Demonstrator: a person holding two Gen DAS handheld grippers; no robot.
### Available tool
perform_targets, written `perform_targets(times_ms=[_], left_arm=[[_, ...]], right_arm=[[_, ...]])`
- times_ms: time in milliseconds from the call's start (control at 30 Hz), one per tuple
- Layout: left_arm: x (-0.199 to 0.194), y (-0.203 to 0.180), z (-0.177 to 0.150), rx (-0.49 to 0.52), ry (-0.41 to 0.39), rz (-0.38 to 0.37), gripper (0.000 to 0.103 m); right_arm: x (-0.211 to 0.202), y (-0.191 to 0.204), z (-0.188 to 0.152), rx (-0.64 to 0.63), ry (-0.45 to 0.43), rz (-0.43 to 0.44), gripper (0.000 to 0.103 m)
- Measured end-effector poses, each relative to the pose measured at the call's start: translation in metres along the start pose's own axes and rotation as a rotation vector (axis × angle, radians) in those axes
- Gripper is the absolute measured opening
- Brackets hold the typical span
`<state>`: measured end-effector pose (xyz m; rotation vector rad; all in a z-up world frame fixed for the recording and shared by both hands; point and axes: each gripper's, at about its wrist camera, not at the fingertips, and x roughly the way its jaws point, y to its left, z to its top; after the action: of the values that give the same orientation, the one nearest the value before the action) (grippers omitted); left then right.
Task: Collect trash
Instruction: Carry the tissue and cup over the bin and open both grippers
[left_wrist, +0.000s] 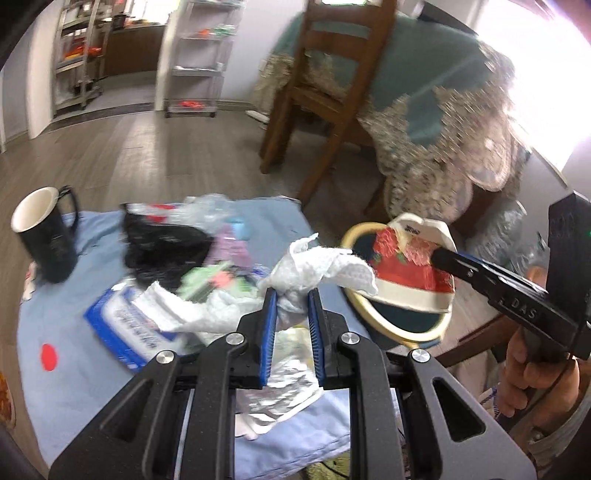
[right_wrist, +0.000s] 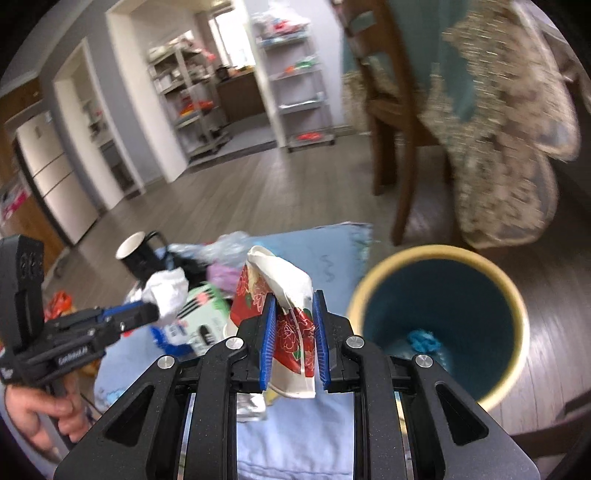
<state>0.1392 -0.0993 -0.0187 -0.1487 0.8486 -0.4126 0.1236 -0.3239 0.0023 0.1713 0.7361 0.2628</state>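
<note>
- The left hand-held gripper (left_wrist: 291, 310) is clamped on a crumpled white paper towel (left_wrist: 317, 269), carried above the blue cloth (left_wrist: 74, 369) on the low worktop.
- The right hand-held gripper (right_wrist: 294, 332) is clamped on a flattened red floral paper cup (right_wrist: 284, 291), just left of the teal waste bin (right_wrist: 439, 273), which stands on the wood floor to the right.
- The towel looks feather-light and soft; it gives under the pads, so a pinch through the thick bunched middle holds best.
- The cup looks light, thin and already crushed; gripping across its folded wall works, its glossy skin may slip.
- More trash lies on the cloth: a black plastic bag (left_wrist: 162, 243), a silver foil wrapper (left_wrist: 284, 391), a blue packet (left_wrist: 122, 325).
- The black mug (left_wrist: 48, 236) at far left looks hard and breakable, not trash.
</note>
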Motion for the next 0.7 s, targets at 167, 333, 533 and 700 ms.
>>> perform_targets(times_ms=[167,333,533,700], left_arm=[[0.032,-0.043,0.006,0.074,0.047,-0.041,0.016],[0.067,-0.076,0.014,0.110,0.085,-0.084,0.016],[0.116,-0.113,0.021,0.148,0.131,-0.151,0.016],[0.145,-0.132,0.023,0.143,0.157,-0.204,0.016]], right_arm=[[-0.014,-0.041,-0.003,0.109,-0.037,-0.086,0.021],[-0.023,-0.076,-0.006,0.230,-0.070,-0.145,0.021],[-0.031,-0.102,-0.011,0.309,-0.105,-0.209,0.021],[-0.040,-0.119,-0.015,0.347,-0.131,-0.276,0.021]])
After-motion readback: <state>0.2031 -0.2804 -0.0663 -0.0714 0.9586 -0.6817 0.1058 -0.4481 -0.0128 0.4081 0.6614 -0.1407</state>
